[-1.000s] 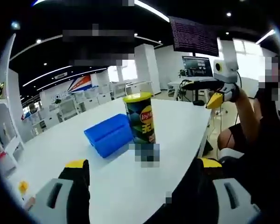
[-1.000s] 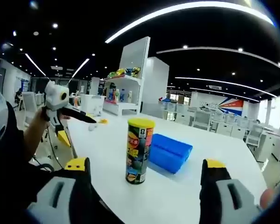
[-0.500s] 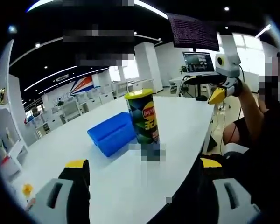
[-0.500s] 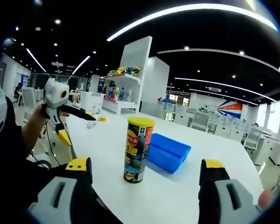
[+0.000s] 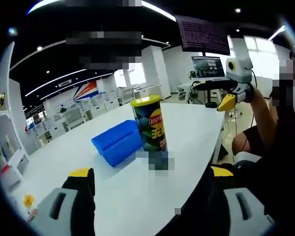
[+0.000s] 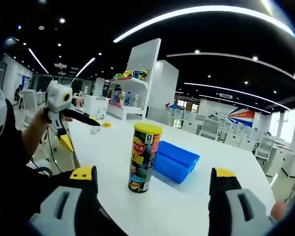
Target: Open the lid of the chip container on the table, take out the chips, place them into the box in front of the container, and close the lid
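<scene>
Upright chip container (image 6: 143, 157) | blue box (image 6: 176, 161) touching | table edge (image 6: 86, 168) near

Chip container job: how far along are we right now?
Nothing looks done. The chip container stands upright on the table with its yellow lid on, beside the shut blue box. Both grippers, left and right, are open and empty. Every step remains.

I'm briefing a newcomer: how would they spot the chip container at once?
Look at the white table. Near its middle stands the chip container, upright beside a low blue box. It is the tall can with a yellow lid.
</scene>
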Demonstrator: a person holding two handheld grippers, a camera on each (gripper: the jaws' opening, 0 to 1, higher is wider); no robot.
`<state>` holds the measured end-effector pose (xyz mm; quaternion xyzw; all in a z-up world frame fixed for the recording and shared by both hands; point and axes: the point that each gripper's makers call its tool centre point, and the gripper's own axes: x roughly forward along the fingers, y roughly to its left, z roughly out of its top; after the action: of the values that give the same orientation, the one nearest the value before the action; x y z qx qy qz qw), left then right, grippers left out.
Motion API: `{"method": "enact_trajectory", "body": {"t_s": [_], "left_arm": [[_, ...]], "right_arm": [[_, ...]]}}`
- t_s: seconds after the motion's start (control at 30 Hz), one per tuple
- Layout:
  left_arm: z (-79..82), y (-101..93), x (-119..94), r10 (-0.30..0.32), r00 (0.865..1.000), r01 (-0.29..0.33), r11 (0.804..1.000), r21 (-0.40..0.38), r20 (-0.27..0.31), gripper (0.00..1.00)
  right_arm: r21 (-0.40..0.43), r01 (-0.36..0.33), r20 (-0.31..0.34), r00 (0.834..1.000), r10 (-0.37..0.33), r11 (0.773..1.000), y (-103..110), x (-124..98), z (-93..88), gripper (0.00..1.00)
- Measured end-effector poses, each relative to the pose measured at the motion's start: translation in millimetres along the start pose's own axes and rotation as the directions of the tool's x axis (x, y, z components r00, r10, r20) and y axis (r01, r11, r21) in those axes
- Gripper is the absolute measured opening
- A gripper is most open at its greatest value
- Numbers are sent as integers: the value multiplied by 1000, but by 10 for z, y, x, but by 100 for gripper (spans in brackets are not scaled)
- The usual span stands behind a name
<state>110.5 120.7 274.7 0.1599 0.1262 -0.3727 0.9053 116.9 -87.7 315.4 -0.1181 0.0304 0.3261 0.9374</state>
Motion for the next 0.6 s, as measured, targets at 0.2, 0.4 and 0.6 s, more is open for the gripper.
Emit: {"method": "enact_trajectory", "body": {"t_s": [0.2,0.4,0.6], "left_arm": [[25,25,12,5,1000,-5,1000,11,11,94],[96,-78,167,-83,994,86,995,-47,70,92],[100,-136,441,-120,988,124,992,-35,101,95]], "right_arm": [[-9,2,3,1000,-1,1000,1,-6,24,87],[-16,8,5,1000,-7,1000,-13,-8,42,86],[-22,10,3,1000,-10,1000,-14,-16,52,85]]}}
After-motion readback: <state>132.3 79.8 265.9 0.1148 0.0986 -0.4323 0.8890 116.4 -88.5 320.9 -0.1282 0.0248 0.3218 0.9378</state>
